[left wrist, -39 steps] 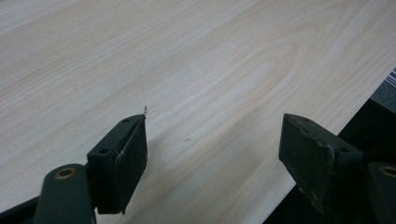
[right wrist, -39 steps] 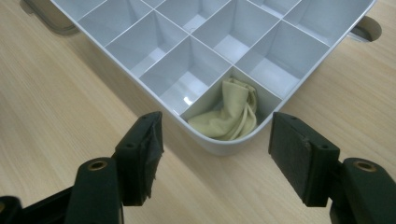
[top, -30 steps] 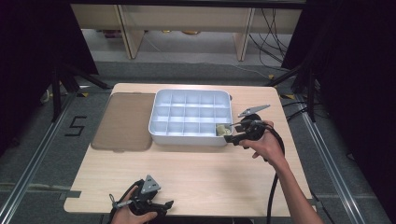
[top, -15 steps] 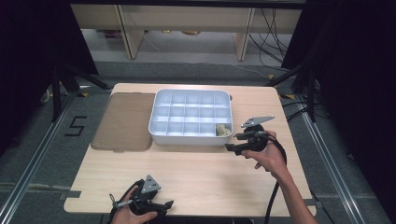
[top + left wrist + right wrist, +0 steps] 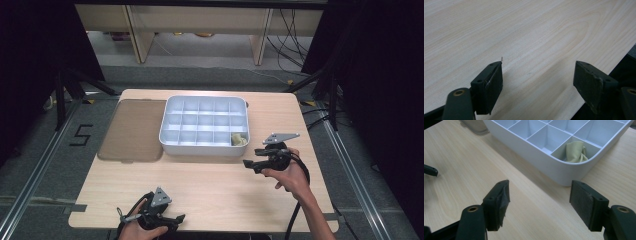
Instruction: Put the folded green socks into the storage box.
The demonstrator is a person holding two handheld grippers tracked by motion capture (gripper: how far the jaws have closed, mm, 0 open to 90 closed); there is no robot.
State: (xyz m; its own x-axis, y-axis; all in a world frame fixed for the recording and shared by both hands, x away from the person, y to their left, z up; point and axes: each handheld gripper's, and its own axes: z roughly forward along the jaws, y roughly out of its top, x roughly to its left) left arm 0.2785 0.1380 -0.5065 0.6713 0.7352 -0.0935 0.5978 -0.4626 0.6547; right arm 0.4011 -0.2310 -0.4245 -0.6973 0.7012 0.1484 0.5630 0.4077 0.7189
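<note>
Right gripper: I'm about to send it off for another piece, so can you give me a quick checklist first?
1. Right gripper empty, fingers apart: ok.
2. Yellowish cloth inside the tray's near corner compartment: ok.
3. Right gripper outside the tray, over bare table: ok.
4. Left gripper open and empty, at the table's near edge: ok.
5. Brown lid flat beside the tray, out of the way: ok.
6. Next piece to pick: cannot tell.
</note>
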